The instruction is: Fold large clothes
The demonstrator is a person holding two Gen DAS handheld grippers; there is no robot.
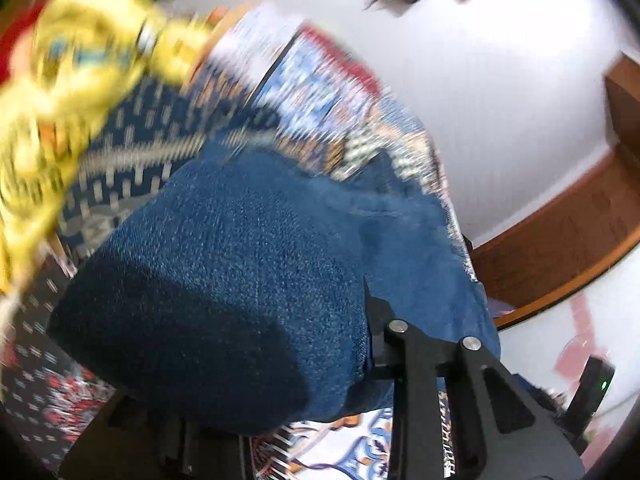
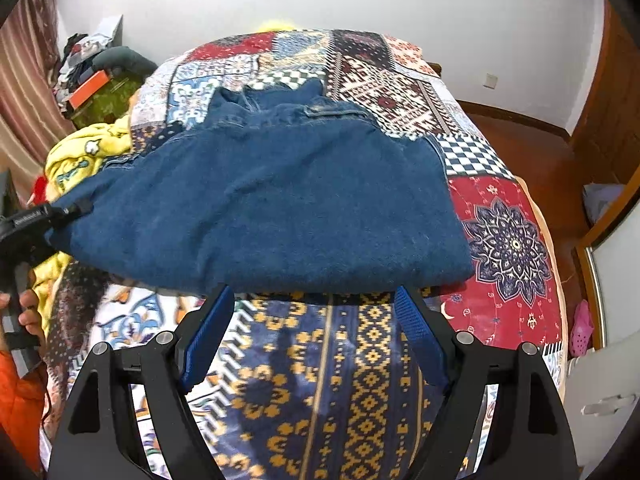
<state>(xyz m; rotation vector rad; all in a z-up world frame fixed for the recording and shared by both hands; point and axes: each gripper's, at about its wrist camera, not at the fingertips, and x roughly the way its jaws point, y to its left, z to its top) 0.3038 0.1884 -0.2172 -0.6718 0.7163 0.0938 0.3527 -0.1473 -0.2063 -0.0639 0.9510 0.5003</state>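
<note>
Right gripper (image 2: 314, 312) sits nearest the lens: blue pads (image 2: 208, 336) spread wide, nothing between them, fingertips just short of the garment's near edge, hovering over the navy and gold band of the bedspread (image 2: 352, 380).

Denim garment (image 2: 264, 200) lies folded on the bed, roughly mid-mattress, as a wide blue slab. Near edge is a rounded fold, fairly straight. Top surface mostly smooth, with slight ripples. Far end is lumpier: a collar or seam section bunches up with a flap and stitched edges showing. Color is a mid-to-dark indigo, with a woven texture clear in the left wrist view, where the denim (image 1: 240, 248) fills most of the frame and drapes over the left gripper (image 1: 280, 360), hiding its left finger. Right finger's black linkage (image 1: 432, 360) is visible against the cloth.

In the right wrist view, the left gripper (image 2: 76, 210) meets the garment's left corner, its tip touching the fabric edge. Jaws look drawn in around the cloth, but the pads are hidden, so a firm clamp cannot be confirmed. A hand (image 2: 28, 316) holds its handle, with an orange sleeve (image 2: 20, 392) below it.

Patchwork bedspread runs under everything: red medallion panel (image 2: 512, 248) to the right of the denim, checker patches beyond. Yellow printed cloth (image 2: 84, 156) is piled at the left edge of the bed, just beside the garment; blurred in the left wrist view (image 1: 80, 64). White wall (image 2: 360, 0) behind, wood floor (image 2: 532, 148) at right.
</note>
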